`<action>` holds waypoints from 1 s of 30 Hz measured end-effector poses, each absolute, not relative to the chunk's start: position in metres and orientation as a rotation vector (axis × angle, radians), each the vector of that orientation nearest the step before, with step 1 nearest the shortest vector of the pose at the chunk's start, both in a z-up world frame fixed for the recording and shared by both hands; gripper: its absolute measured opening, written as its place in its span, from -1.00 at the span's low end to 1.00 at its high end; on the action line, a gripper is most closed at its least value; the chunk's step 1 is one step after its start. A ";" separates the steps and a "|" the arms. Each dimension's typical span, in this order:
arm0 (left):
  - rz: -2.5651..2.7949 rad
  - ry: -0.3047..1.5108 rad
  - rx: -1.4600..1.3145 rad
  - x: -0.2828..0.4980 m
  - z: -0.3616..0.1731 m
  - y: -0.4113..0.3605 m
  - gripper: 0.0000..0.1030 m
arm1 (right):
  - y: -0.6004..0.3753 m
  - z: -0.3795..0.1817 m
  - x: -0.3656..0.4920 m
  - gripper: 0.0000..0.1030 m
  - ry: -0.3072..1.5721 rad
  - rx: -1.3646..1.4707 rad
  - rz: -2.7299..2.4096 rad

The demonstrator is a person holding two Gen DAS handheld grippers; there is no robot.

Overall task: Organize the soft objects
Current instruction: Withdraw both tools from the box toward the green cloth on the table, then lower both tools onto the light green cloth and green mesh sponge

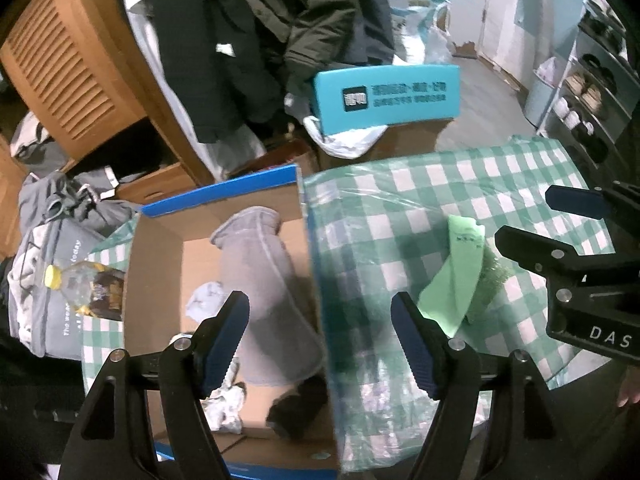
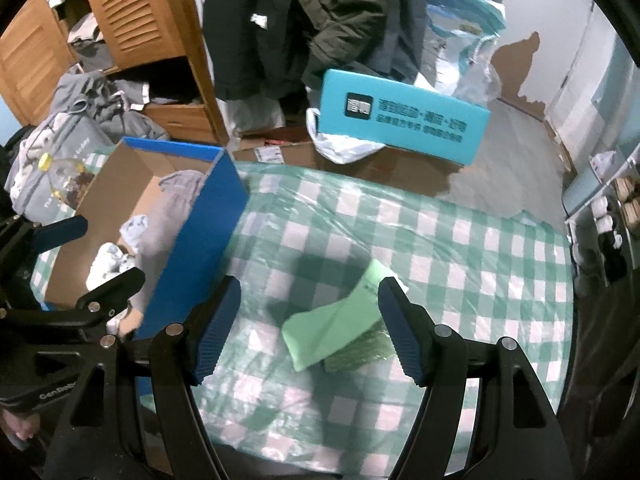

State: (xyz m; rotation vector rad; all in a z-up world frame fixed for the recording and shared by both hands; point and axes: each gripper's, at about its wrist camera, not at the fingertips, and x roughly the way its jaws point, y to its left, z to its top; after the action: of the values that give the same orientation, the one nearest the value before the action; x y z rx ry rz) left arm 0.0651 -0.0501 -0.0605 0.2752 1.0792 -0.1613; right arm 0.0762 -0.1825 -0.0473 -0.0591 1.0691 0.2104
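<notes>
A light green cloth (image 2: 336,320) lies on a darker green scouring pad (image 2: 360,354) on the checked tablecloth (image 2: 460,248). My right gripper (image 2: 310,326) is open just above and around the cloth; it also shows at the right of the left wrist view (image 1: 532,220). An open cardboard box with blue outer walls (image 1: 160,264) stands at the table's left, holding a grey towel (image 1: 264,280), white socks (image 1: 208,300) and a dark item (image 1: 296,404). My left gripper (image 1: 320,340) is open and empty over the box's right wall. The cloth also shows in the left wrist view (image 1: 456,276).
A plastic bottle with a yellow cap (image 1: 80,284) lies left of the box. A teal box (image 2: 404,116) on cardboard cartons, hanging dark coats (image 2: 320,12), a wooden wardrobe (image 2: 132,12) and piled grey clothes (image 2: 80,120) stand behind the table. A shoe rack (image 1: 592,92) is at right.
</notes>
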 end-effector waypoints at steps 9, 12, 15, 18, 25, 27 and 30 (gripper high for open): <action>-0.206 1.127 0.324 0.067 -0.081 -0.090 0.45 | -0.222 -0.067 0.072 0.38 1.111 -0.035 0.149; -0.210 1.137 0.343 0.068 -0.088 -0.099 0.45 | -0.233 -0.076 0.071 0.38 1.128 -0.024 0.130; -0.214 1.144 0.355 0.069 -0.097 -0.108 0.45 | -0.243 -0.086 0.070 0.38 1.151 -0.016 0.112; -0.220 1.164 0.369 0.072 -0.108 -0.116 0.45 | -0.252 -0.097 0.069 0.38 1.175 -0.010 0.098; -0.242 1.217 0.375 0.079 -0.132 -0.132 0.45 | -0.269 -0.123 0.072 0.38 1.230 0.004 0.062; -0.234 1.233 0.380 0.082 -0.139 -0.136 0.46 | -0.273 -0.130 0.073 0.38 1.244 0.014 0.056; -0.233 1.250 0.382 0.087 -0.150 -0.140 0.46 | -0.278 -0.139 0.076 0.38 1.262 0.033 0.058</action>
State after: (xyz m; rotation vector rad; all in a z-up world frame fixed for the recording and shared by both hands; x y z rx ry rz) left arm 0.0866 -0.1405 -0.1497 0.3824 1.2504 -0.2332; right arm 0.0756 -0.2779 -0.1387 0.0325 1.2616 0.0577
